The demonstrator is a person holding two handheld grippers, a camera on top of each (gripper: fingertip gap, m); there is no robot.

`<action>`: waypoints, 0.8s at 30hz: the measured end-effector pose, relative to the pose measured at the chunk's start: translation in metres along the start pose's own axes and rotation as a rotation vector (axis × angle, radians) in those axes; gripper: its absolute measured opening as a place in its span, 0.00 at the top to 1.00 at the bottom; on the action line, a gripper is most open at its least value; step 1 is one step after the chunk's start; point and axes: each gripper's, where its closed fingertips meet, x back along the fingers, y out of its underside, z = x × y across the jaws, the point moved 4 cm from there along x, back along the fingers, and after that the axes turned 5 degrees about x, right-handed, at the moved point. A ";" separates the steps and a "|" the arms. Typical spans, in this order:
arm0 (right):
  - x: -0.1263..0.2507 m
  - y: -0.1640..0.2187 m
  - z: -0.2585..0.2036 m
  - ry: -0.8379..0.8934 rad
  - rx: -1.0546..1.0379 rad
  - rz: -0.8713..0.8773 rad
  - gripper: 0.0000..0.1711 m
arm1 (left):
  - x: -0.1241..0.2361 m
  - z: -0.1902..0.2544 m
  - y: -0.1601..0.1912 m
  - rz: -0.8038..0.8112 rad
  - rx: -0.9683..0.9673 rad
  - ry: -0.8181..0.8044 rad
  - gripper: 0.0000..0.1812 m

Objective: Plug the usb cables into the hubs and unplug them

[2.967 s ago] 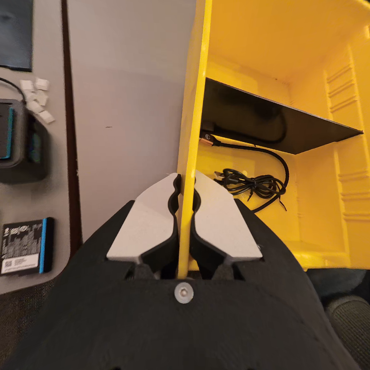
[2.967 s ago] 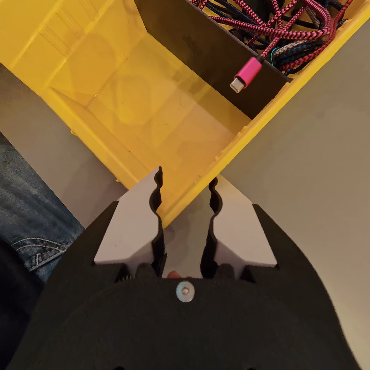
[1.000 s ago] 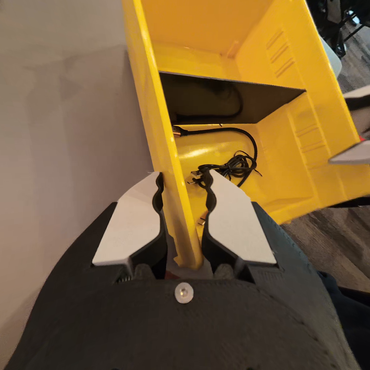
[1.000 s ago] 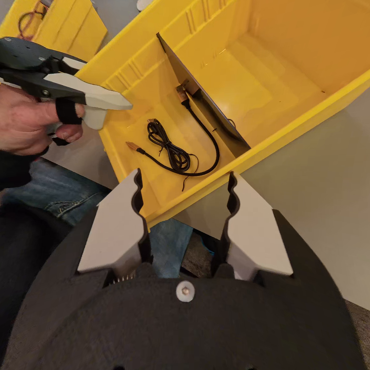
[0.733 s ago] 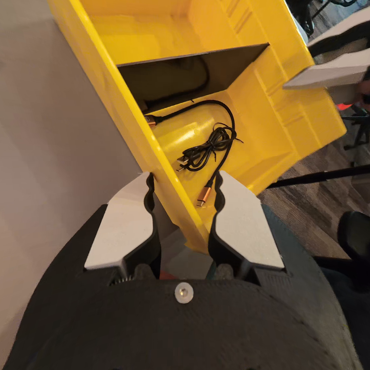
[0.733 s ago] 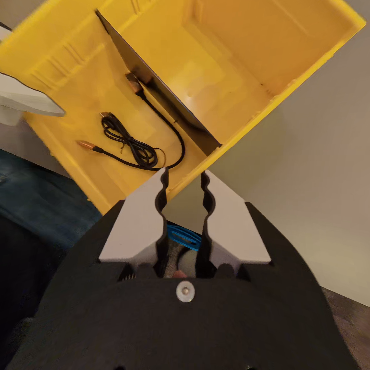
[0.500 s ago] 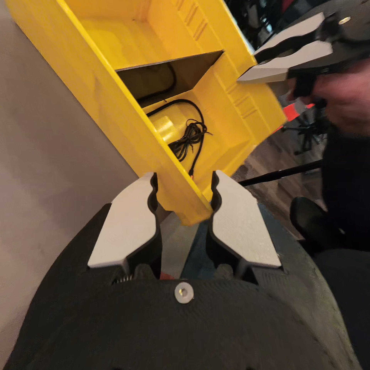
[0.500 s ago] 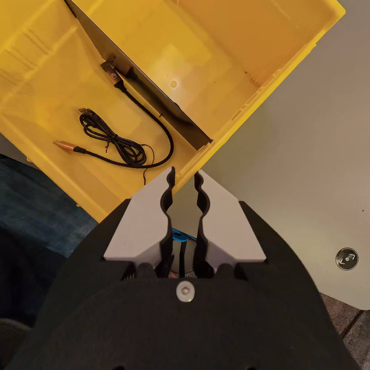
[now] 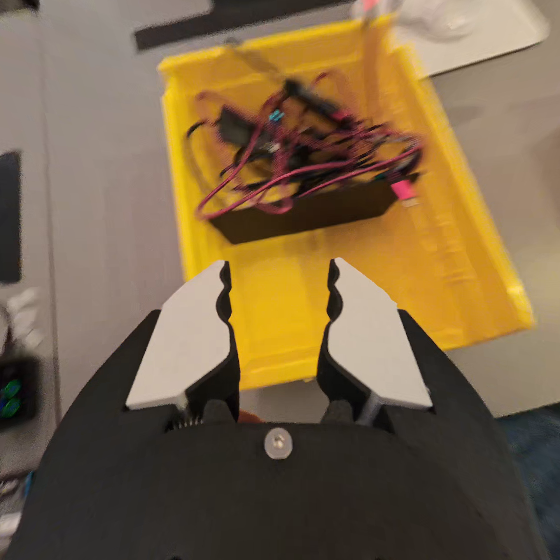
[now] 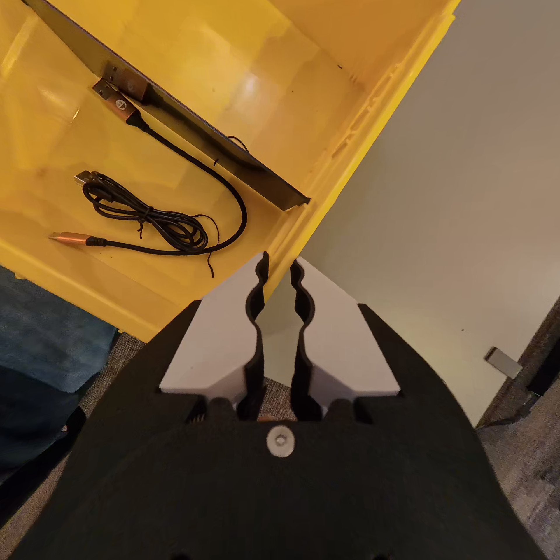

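Nothing looks plugged in yet, as far as can be judged; no hub can be made out for sure. In the blurry left wrist view, the left gripper is held with jaws wide and empty over the near, bare half of a yellow bin; a tangle of red and black cables is piled beyond the black divider, so plenty of room is left to drop in. In the right wrist view, the right gripper is seen with jaws narrow, straddling the rim of a second yellow bin, though a firm pinch can't be confirmed; a coiled black cable and a copper-tipped cable lie inside, left of the fingers; that bin's near corner overhangs the grey table edge, so tipping seems a risk.
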 end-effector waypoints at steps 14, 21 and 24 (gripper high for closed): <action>0.000 0.021 0.060 0.076 0.022 -0.105 0.92 | -0.033 -0.060 0.064 -0.204 0.057 0.003 0.98; 0.004 0.042 0.096 0.113 -0.024 -0.111 0.91 | -0.015 -0.088 0.082 -0.209 0.117 0.005 0.98; 0.005 0.051 0.113 0.129 -0.056 -0.115 0.92 | -0.005 -0.098 0.091 -0.207 0.155 -0.004 0.98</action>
